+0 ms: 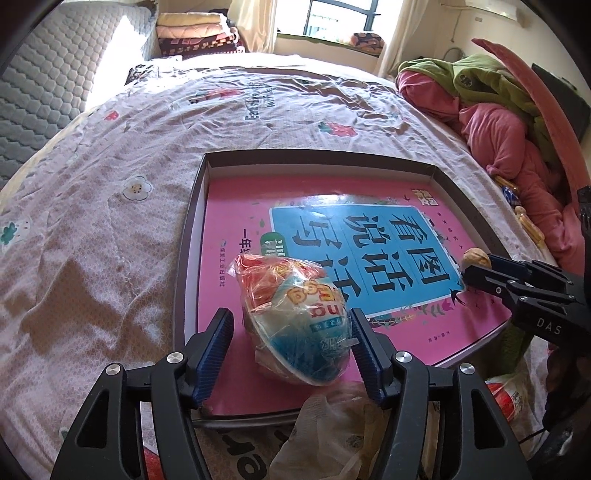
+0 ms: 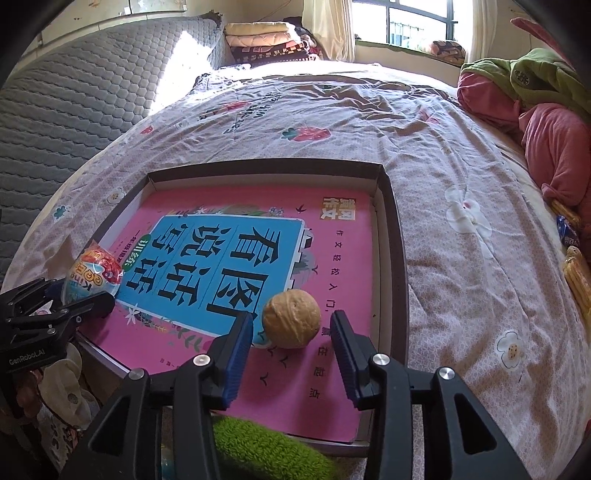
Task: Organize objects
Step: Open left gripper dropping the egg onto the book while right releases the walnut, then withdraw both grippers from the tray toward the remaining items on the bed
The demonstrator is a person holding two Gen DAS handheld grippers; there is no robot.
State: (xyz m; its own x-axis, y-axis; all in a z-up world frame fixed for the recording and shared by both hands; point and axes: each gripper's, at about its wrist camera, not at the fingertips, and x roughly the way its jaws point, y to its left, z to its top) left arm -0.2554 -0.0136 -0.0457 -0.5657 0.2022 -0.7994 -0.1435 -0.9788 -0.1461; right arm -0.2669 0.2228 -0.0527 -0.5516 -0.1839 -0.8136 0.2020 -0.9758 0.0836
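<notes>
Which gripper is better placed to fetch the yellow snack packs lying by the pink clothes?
Right: the snack packs lie on the right gripper's side; it stands open around the walnut, nearer them.

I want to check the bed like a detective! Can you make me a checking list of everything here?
Surface: flowery bed cover, wrinkled.
Job's things: shallow box on the bed, pink book flat inside; wrapped snack ball and walnut resting on the book.
Clutter: pink and green clothes heaped at the right; plastic bags at the near edge; yellow snack sticks.
Grippers: left tool open, snack ball between its pads, untouched; right tool open around the walnut.
Cables: nothing seen.
Surroundings: window, folded blankets, grey quilted headboard.
</notes>
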